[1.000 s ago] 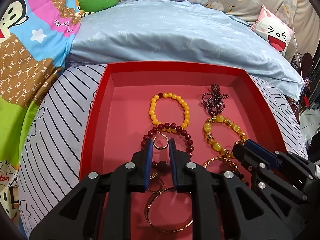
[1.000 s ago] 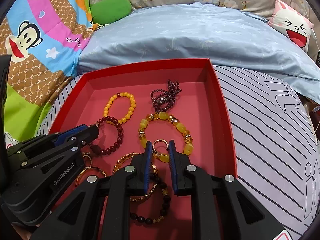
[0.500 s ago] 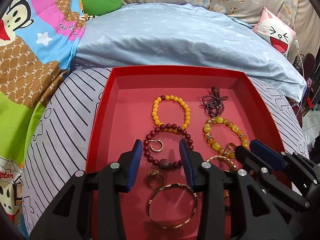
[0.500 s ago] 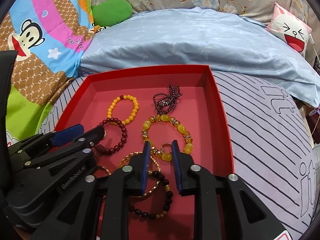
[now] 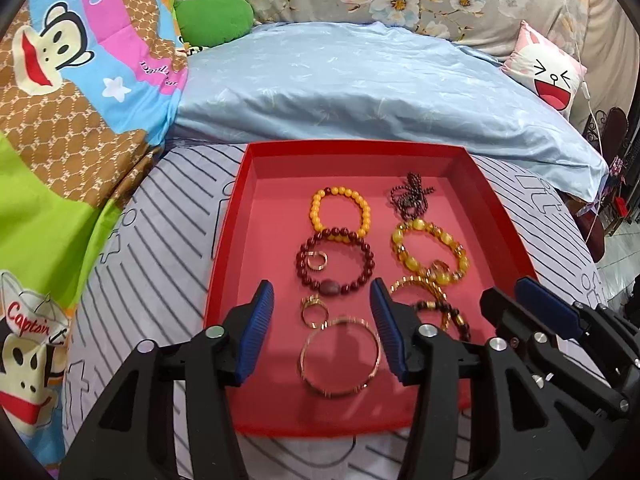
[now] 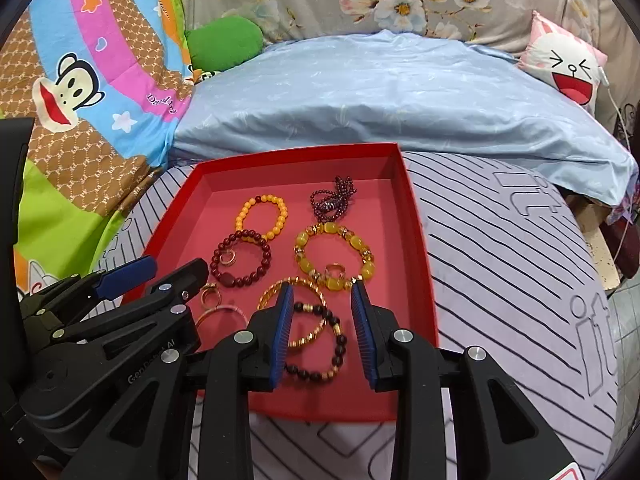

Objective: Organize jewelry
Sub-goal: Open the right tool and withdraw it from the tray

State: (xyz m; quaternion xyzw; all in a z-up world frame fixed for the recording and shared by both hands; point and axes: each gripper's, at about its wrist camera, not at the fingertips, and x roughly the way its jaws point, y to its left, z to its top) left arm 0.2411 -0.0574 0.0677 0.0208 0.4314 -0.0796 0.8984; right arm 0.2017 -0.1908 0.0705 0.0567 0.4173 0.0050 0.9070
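A red tray on a striped cushion holds jewelry: a yellow bead bracelet, a dark red bead bracelet with a gold ring inside it, a dark bead necklace, an amber bracelet with a ring on it, a gold bangle, a small ring and a black-and-gold bracelet. My left gripper is open above the tray's near end. My right gripper is open above the black-and-gold bracelet. Both are empty.
The tray sits on a grey striped cushion. Behind it lies a light blue quilt, a cartoon blanket on the left, a green pillow and a pink face pillow at the back right.
Both grippers opened from nearly shut and drew back toward the tray's near edge. The gold rings they hovered at now lie in the tray, one inside the dark red bracelet, one on the amber bracelet.
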